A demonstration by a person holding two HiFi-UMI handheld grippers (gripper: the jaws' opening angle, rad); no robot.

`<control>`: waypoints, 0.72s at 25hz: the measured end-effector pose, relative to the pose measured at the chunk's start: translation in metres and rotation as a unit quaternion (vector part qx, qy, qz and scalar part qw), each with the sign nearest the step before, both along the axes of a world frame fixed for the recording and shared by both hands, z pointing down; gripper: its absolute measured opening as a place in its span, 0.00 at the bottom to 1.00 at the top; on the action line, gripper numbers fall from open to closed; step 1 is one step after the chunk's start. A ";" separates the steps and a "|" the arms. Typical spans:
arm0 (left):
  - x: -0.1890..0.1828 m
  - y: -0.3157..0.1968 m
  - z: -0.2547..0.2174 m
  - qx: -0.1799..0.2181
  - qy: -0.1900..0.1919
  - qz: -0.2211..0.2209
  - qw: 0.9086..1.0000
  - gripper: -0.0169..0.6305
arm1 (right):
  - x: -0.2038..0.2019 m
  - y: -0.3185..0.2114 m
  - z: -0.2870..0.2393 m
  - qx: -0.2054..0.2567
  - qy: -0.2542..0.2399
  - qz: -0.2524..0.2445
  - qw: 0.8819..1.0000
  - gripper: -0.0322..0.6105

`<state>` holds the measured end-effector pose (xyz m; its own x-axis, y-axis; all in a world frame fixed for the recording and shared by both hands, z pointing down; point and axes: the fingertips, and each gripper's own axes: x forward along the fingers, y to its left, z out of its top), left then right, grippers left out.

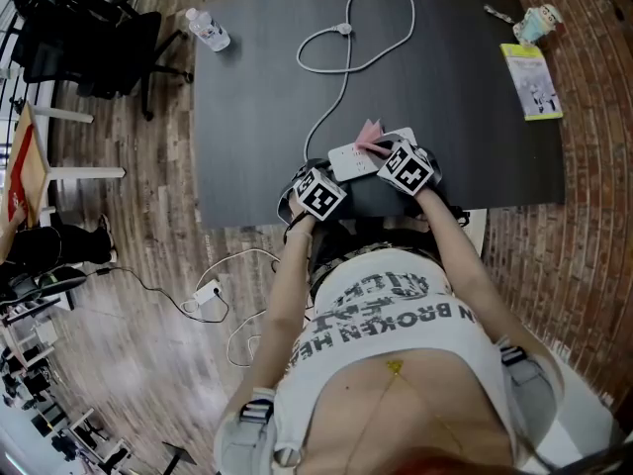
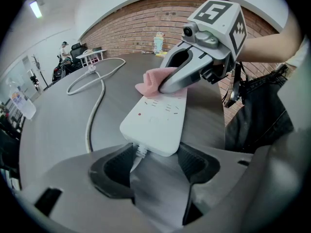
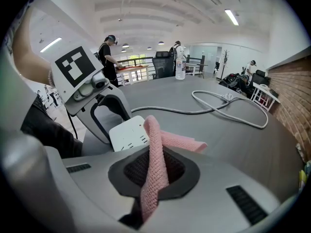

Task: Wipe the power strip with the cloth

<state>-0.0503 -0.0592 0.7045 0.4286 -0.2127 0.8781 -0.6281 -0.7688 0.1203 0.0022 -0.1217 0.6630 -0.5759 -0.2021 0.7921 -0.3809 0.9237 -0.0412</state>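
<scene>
Power strip (image 2: 153, 118) clamped in left fingers (image 2: 114, 171); right fingers (image 3: 187, 174) pinch cloth (image 3: 155, 154) atop it; cable (image 2: 92, 115) beside.

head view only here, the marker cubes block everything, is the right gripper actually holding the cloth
Observer: Yes. The right gripper is shut on the pink knitted cloth, which rises out of its grip.
Operator: and the left one
Observer: The left gripper clamps the cord end of the white plastic power strip, with its fingers one on each side.
Operator: where does the cloth touch
Observer: It lies on top of the strip's far end, under the right gripper's tip.
</scene>
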 end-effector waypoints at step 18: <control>0.000 0.000 0.000 -0.002 -0.001 -0.001 1.000 0.44 | 0.026 -0.010 0.000 0.005 0.010 0.030 0.999 0.08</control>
